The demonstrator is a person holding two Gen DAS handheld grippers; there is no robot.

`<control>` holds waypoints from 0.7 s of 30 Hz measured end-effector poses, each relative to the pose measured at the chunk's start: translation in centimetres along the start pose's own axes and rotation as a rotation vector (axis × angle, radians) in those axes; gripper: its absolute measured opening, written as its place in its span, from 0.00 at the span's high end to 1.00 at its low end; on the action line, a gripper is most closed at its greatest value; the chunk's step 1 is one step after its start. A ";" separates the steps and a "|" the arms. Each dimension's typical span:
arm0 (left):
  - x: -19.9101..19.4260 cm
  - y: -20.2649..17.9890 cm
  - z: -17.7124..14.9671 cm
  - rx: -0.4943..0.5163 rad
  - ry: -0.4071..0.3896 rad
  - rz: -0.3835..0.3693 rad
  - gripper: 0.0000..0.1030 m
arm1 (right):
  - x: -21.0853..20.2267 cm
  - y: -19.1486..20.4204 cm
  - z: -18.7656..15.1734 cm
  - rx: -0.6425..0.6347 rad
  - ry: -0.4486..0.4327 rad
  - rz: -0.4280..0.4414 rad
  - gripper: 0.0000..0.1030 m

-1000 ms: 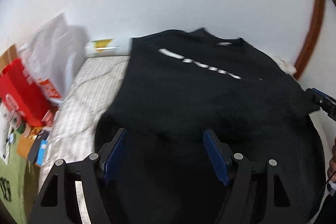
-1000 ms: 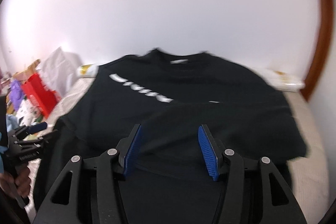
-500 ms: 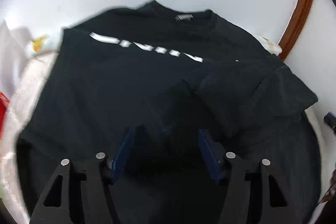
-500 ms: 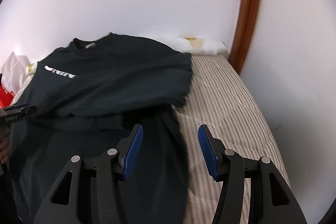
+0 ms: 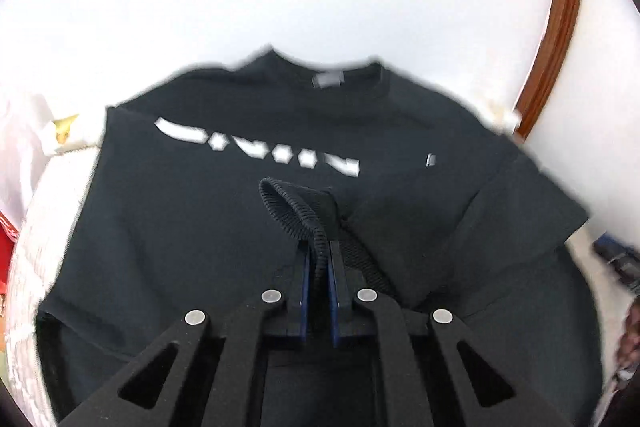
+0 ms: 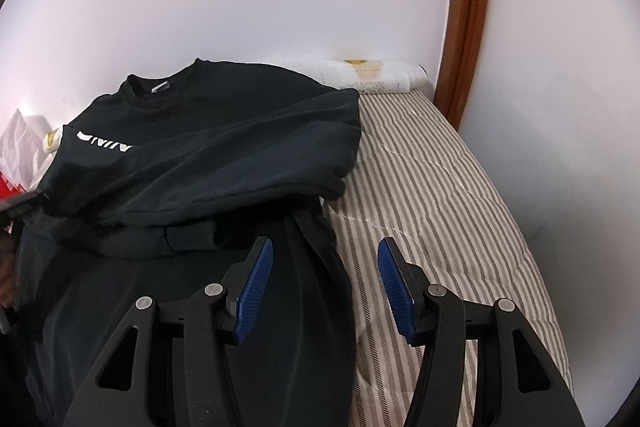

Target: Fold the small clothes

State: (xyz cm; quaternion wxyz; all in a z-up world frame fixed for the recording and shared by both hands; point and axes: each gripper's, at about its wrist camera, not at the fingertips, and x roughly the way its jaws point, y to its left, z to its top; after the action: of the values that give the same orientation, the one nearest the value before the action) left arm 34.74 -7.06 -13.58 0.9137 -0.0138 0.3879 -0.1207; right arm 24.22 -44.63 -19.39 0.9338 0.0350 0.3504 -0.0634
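Observation:
A black sweatshirt with white lettering lies face up on a striped mattress; it also shows in the right wrist view. Its right sleeve is folded across the chest. My left gripper is shut on the ribbed cuff of a sleeve and holds it over the chest. My right gripper is open and empty above the sweatshirt's right lower edge, where cloth meets mattress.
The striped mattress extends bare to the right of the sweatshirt. A white pillow lies at the far end by a brown door frame. A white bag and red items sit at the left. White walls close in behind and right.
My left gripper has closed on the sleeve cuff and lifted it over the chest. My right gripper has swung right to the sweatshirt's edge and stays open.

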 end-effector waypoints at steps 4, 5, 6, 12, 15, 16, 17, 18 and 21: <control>-3.3 2.2 2.0 -0.031 -0.096 0.035 0.92 | 1.0 0.9 0.4 -0.012 0.006 -0.001 0.47; -4.3 3.0 2.5 -0.043 -0.120 0.043 0.92 | 1.2 0.9 0.5 -0.009 0.011 0.002 0.47; -5.0 3.8 3.0 -0.056 -0.143 0.052 0.92 | 1.5 1.1 0.6 -0.005 0.017 0.007 0.47; -6.7 9.1 4.8 -0.116 -0.179 0.128 0.92 | 2.6 2.7 0.9 -0.033 0.032 0.025 0.47; -5.2 11.5 4.2 -0.151 -0.131 0.140 0.92 | 2.6 3.5 1.2 -0.050 0.020 0.039 0.47; -4.5 11.9 3.7 -0.158 -0.113 0.143 0.92 | 2.7 3.9 1.4 -0.062 0.013 0.045 0.47; -3.6 12.4 3.1 -0.171 -0.085 0.141 0.91 | 2.8 4.2 1.5 -0.072 0.010 0.049 0.47; -3.1 12.8 2.4 -0.183 -0.068 0.135 0.91 | 2.9 4.5 1.6 -0.087 0.006 0.053 0.47; -1.4 13.2 0.3 -0.205 -0.008 0.155 0.89 | 3.7 5.3 1.9 -0.112 0.011 0.056 0.47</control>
State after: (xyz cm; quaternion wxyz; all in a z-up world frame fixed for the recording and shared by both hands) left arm 36.77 6.01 -14.00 0.9157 -0.0776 0.3943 -0.0092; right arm 28.96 -39.97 -20.30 0.9338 -0.0073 0.3573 -0.0171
